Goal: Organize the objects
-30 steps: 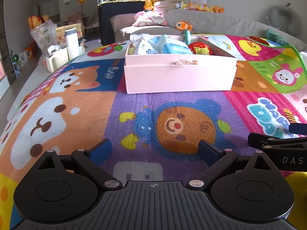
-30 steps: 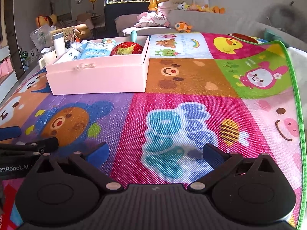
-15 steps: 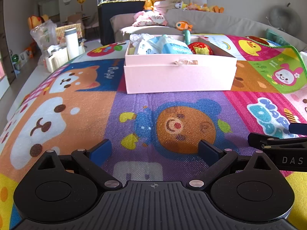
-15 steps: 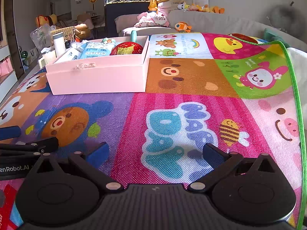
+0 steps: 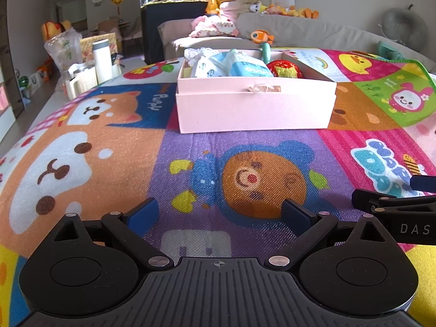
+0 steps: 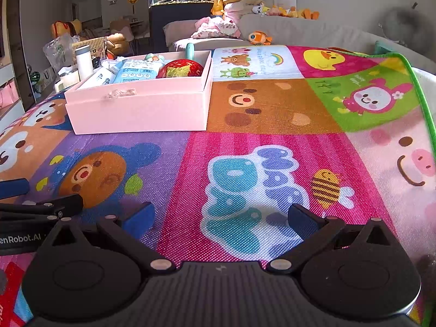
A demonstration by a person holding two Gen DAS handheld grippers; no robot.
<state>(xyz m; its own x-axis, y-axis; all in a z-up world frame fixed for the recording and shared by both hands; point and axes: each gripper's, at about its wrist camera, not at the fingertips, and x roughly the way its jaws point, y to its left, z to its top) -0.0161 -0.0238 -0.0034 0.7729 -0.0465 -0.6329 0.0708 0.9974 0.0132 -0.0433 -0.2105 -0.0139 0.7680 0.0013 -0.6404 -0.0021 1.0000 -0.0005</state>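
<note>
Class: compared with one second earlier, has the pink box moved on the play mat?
No. The pink box keeps its place: its front edge still meets the same seam above the mat's bear print.

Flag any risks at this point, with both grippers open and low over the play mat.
The pink box looks crowded: a red ball and blue packet rise above its rim, so adding items could spill them. The left gripper and right gripper sit side by side and might collide.
</note>
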